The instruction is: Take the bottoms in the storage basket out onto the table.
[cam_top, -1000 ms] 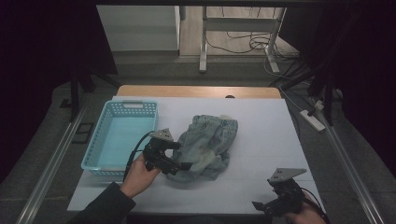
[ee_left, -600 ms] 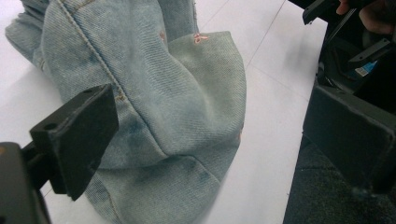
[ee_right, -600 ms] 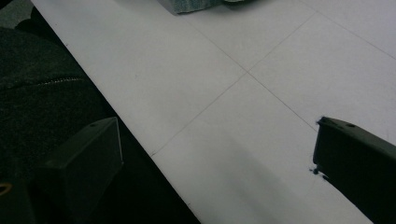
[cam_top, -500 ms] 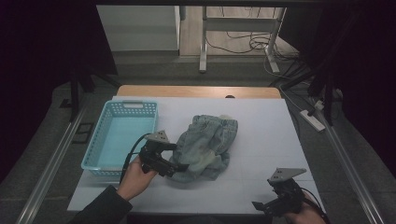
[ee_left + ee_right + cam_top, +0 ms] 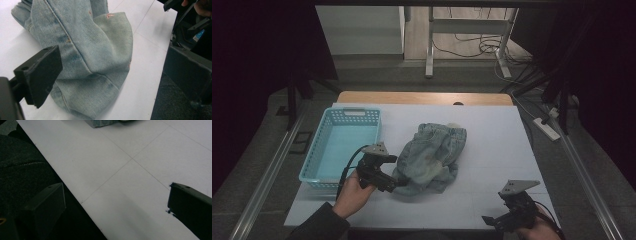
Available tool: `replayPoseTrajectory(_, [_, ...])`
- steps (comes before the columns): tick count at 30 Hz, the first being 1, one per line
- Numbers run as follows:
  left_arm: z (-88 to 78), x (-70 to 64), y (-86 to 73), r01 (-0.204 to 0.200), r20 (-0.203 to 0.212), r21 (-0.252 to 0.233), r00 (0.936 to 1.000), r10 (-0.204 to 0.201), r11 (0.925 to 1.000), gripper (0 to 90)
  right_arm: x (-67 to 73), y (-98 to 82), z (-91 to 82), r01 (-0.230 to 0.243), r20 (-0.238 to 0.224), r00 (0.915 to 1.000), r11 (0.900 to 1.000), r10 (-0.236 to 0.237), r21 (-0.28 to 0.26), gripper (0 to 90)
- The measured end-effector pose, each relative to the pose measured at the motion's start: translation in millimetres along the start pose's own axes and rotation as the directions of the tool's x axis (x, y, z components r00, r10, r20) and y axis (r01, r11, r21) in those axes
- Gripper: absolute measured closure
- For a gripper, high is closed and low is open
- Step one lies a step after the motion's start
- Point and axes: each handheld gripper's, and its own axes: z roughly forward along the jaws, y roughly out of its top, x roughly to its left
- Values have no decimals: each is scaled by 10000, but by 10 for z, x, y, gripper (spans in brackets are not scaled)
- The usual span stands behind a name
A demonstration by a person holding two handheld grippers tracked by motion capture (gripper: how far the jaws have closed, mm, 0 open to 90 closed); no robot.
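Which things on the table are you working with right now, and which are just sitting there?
In use:
- the crumpled denim garment, the thing being reached for
- the left gripper, jaws open at the garment's near edge

Just sitting there:
- the blue basket, beside the garment
- the right gripper, open, near the table's front edge, away from the garment

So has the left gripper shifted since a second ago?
Yes, slightly. The left gripper has eased toward the table's near edge, away from the blue basket's corner, jaws open at the denim garment.
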Motion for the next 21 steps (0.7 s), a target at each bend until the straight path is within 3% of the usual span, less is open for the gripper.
replayPoseTrajectory(21, [-124, -42, -173, 254, -41, 10, 9997, -254, 9997, 29, 2, -1, -1, 8, 11, 10000, 10000, -8, 6, 13])
